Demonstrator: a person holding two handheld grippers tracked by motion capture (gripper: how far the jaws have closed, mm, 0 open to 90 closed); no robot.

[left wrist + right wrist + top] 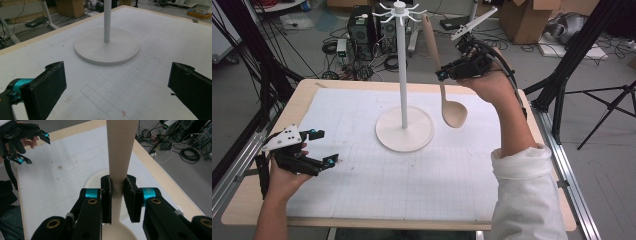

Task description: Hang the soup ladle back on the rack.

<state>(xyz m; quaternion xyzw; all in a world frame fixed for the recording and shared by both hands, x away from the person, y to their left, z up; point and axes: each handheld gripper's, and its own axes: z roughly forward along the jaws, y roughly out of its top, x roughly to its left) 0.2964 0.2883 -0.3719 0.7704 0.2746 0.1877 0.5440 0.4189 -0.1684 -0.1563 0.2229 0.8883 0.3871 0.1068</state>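
Black and spread wide over the bare white mat, the left gripper holds nothing, while right of the smooth white hook stand the right gripper clamps mid-handle a wooden spoon, likely light, stiff, slightly slippery, hanging bowl-down.

No text, label, brand, number or sign can be read anywhere. There is faint lettering on the teal collar just right of the wooden spoon's handle in the right gripper view, but it is too small and blurred to make out. The white mat bears ruled grid lines, no figures.
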